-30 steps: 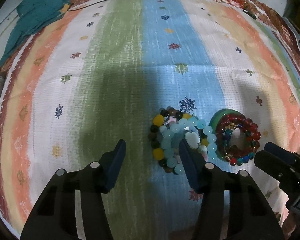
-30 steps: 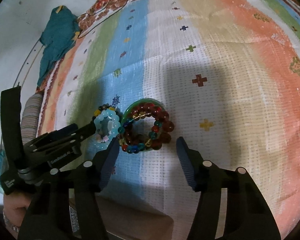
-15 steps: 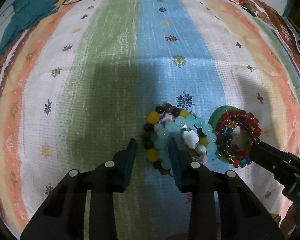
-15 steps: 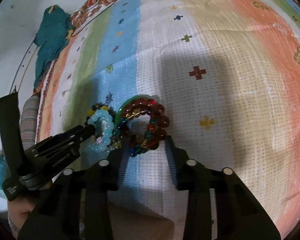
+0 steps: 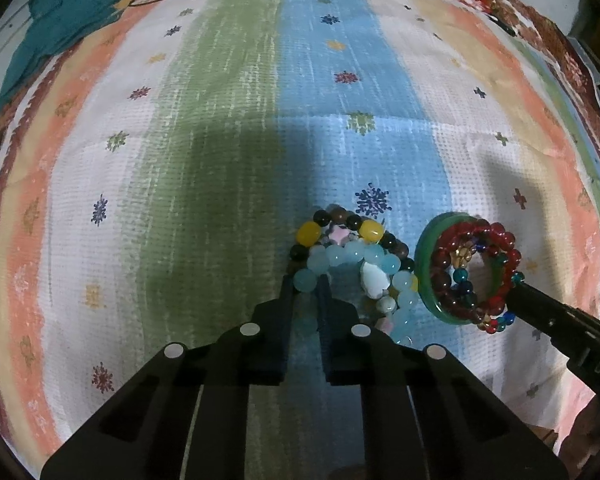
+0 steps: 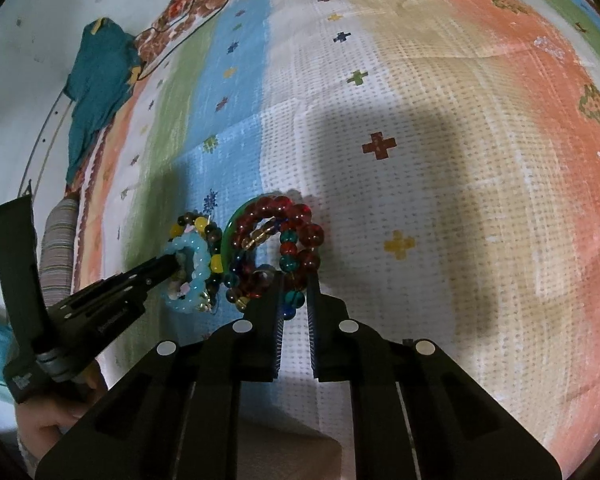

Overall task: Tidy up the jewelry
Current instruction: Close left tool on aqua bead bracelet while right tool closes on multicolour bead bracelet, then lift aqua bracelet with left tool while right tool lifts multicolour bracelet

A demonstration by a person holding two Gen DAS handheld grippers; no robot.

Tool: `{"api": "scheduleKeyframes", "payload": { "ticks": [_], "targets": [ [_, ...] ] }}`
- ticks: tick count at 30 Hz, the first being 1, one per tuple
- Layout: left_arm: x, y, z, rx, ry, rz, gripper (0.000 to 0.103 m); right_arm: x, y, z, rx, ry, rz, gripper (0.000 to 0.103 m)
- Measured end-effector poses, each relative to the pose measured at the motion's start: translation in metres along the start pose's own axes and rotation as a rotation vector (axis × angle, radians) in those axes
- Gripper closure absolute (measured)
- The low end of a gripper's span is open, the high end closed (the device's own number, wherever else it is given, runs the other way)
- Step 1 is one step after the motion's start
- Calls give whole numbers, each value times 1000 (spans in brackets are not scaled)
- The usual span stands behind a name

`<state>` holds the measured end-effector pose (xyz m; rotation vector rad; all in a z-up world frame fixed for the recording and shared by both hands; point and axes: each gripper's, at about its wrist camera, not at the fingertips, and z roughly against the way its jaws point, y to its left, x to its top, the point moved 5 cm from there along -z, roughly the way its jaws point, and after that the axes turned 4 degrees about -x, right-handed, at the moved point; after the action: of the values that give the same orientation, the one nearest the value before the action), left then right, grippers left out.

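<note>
Left gripper (image 5: pixel 306 286) is pinching the pale-blue bead bracelet (image 5: pixel 352 258), right gripper (image 6: pixel 294 280) the red-and-teal bead strand (image 6: pixel 296 236); both just closed, likely separating the piles near the bedspread's (image 5: pixel 220 120) front edge.

The left tongs (image 5: pixel 306 280) are covering the near beads of the pale blue bracelet (image 5: pixel 340 256), and a dark bracelet (image 5: pixel 348 222) is lying partly hidden beneath it. The right tongs (image 6: pixel 294 280) are hiding the near beads of the red bracelet (image 6: pixel 284 216), which is masking most of the green bangle (image 6: pixel 230 232). The teal cloth (image 5: pixel 60 12) is running off the picture's edge, and a hand (image 6: pixel 56 420) is showing only partly behind the left tool.
</note>
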<state>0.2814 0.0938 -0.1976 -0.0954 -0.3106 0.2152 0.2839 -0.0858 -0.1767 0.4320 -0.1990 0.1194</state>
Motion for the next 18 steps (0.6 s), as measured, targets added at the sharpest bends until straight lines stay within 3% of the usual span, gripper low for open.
{"api": "scheduleKeyframes", "payload": {
  "ticks": [18],
  "targets": [
    [-1, -7, 29, -46, -40, -23, 92, -2, 1, 10, -16, -28, 25, 93]
  ]
}}
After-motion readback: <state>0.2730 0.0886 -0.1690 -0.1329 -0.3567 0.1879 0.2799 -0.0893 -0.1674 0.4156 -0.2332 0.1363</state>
